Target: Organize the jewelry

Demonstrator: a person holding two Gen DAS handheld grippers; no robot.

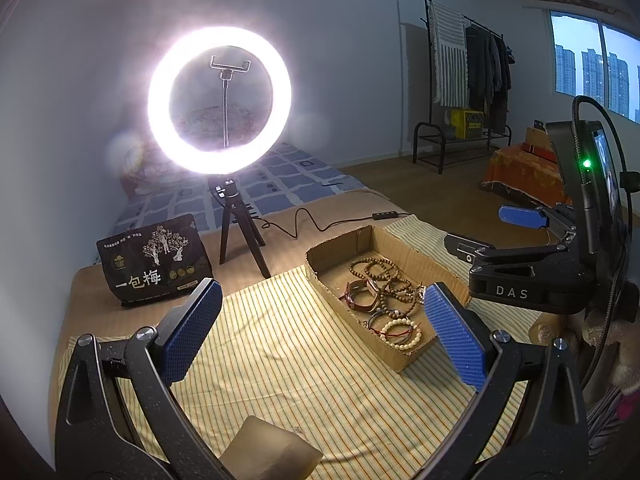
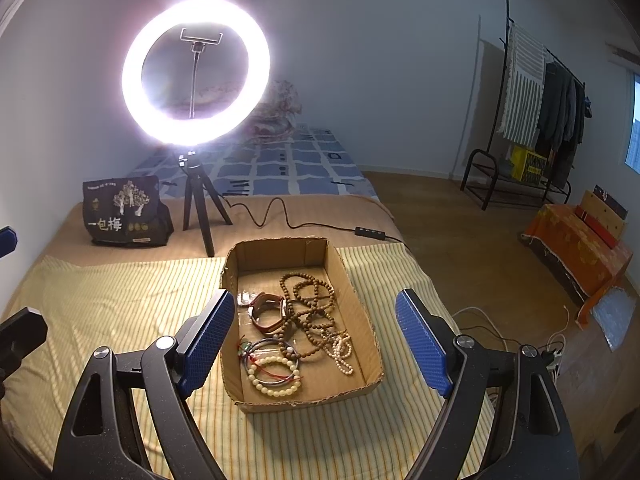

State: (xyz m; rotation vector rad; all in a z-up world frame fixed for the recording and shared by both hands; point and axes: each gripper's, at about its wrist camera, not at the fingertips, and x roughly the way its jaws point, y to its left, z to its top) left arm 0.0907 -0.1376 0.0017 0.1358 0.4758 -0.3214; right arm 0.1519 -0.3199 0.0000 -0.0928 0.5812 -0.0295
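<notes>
Both claws, left claw point(image 1: 324, 328) and right claw point(image 2: 316, 340), stand wide and empty above the striped cloth point(image 2: 120, 300). The jewelry point(image 2: 304, 320) lies tangled, it seems, in the box point(image 2: 360, 308). Best pinch one loose bracelet point(image 2: 274, 374) at its edge and lift slowly.

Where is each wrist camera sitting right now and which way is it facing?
Left wrist: on the left gripper, angled down across the striped cloth; cardboard box sits right of centre; own open blue fingers show, plus the right gripper at right.
Right wrist: on the right gripper, aimed at the box between its open fingers.
Shared: box, jewelry, ring light, snack bag.
</notes>
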